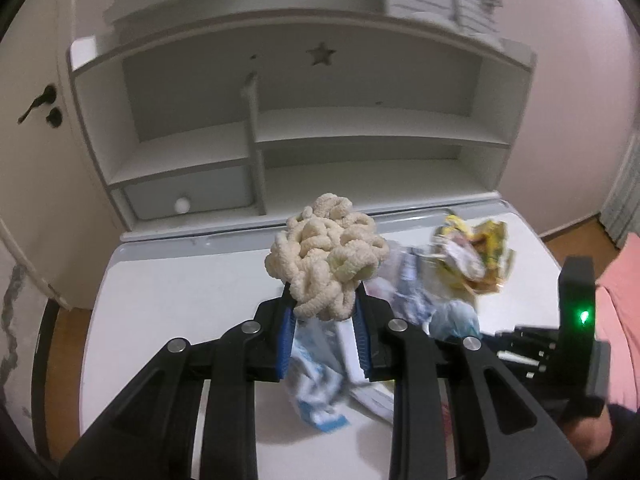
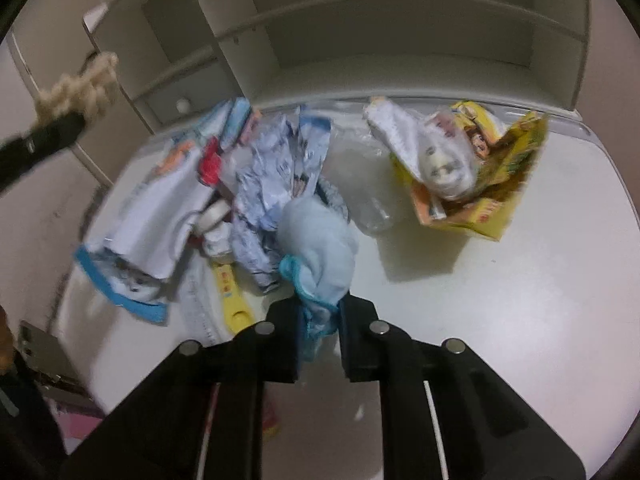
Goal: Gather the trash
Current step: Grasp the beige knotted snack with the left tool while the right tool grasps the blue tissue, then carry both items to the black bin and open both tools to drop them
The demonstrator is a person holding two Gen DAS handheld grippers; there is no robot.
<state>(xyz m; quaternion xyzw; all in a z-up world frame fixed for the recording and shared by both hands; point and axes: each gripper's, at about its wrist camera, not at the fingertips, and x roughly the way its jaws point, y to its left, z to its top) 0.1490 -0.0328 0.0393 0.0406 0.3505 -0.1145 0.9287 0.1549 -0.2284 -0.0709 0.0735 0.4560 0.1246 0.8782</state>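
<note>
My left gripper (image 1: 322, 304) is shut on a cream chenille bundle (image 1: 326, 258) and holds it above the white desk (image 1: 168, 308); the bundle also shows at the far left of the right wrist view (image 2: 82, 86). My right gripper (image 2: 320, 312) is shut on a light blue cloth wad (image 2: 318, 256) with a teal edge. A pile of white-and-blue wrappers (image 2: 256, 184) lies on the desk just beyond it. A torn yellow box (image 2: 476, 172) holding crumpled wrappers sits at the right. A clear plastic bag (image 2: 360, 184) lies between them.
A white shelf unit (image 1: 280, 120) with a small drawer (image 1: 188, 196) stands at the back of the desk. A yellow strip (image 2: 232, 300) lies near the pile. A phone (image 2: 40, 350) lies at the desk's left edge. A door (image 1: 36, 152) is at the left.
</note>
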